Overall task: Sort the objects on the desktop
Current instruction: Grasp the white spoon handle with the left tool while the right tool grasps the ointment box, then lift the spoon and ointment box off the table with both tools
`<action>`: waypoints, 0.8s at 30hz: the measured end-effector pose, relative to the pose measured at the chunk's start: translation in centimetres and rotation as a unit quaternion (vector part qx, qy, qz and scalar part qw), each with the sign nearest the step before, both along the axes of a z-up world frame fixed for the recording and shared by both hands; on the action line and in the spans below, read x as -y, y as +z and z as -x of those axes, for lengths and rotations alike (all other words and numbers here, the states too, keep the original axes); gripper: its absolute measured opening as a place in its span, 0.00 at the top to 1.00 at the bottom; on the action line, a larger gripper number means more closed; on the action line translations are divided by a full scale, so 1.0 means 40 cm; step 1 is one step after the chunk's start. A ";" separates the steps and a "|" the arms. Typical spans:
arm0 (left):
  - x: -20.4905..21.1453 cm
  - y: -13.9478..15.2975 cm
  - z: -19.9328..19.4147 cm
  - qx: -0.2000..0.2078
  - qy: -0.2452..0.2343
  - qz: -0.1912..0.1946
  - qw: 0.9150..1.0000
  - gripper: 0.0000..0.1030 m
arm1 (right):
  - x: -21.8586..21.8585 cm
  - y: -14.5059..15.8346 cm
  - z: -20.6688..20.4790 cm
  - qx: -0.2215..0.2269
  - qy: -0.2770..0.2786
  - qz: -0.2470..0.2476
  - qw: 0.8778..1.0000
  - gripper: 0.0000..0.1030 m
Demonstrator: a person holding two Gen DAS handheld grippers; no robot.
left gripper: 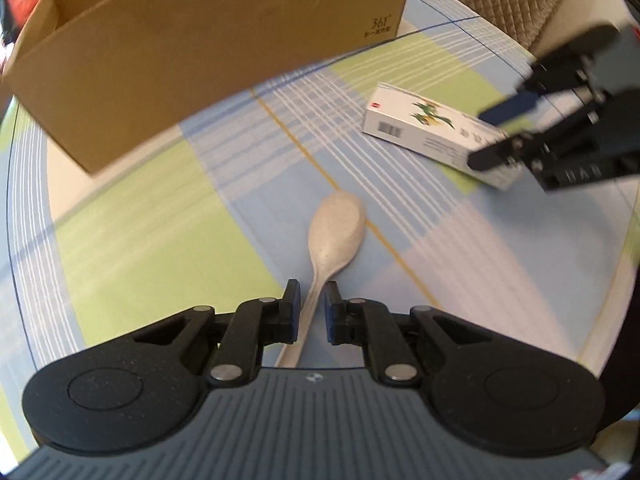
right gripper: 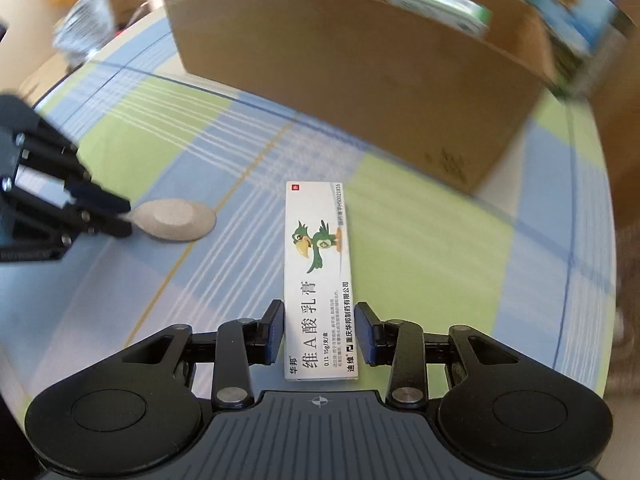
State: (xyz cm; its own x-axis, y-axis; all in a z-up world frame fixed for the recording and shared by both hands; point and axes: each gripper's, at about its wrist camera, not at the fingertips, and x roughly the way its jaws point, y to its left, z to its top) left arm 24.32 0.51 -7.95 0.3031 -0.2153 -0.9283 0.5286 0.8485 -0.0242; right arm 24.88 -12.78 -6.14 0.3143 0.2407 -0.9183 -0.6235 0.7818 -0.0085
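Spoon and ointment carton before the cardboard box (left gripper: 200,60), on checked cloth (left gripper: 140,240).
Left gripper (left gripper: 312,308) straddled the spoon (left gripper: 336,232) handle, bowl boxward, contact unclear; right gripper (right gripper: 319,332), parted, flanked the carton (right gripper: 318,280), lengthwise boxward.

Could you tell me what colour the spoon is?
Speckled beige spoon, clearest in the left wrist view.

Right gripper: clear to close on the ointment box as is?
Probably yes. The right gripper is open, its jaws on either side of the ointment box, which lies flat on the tablecloth with nothing between.
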 end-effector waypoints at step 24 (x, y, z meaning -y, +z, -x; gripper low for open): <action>0.014 -0.029 0.131 0.116 0.025 0.060 0.991 0.88 | 0.063 -0.011 0.191 0.109 -0.045 -0.113 0.987 0.38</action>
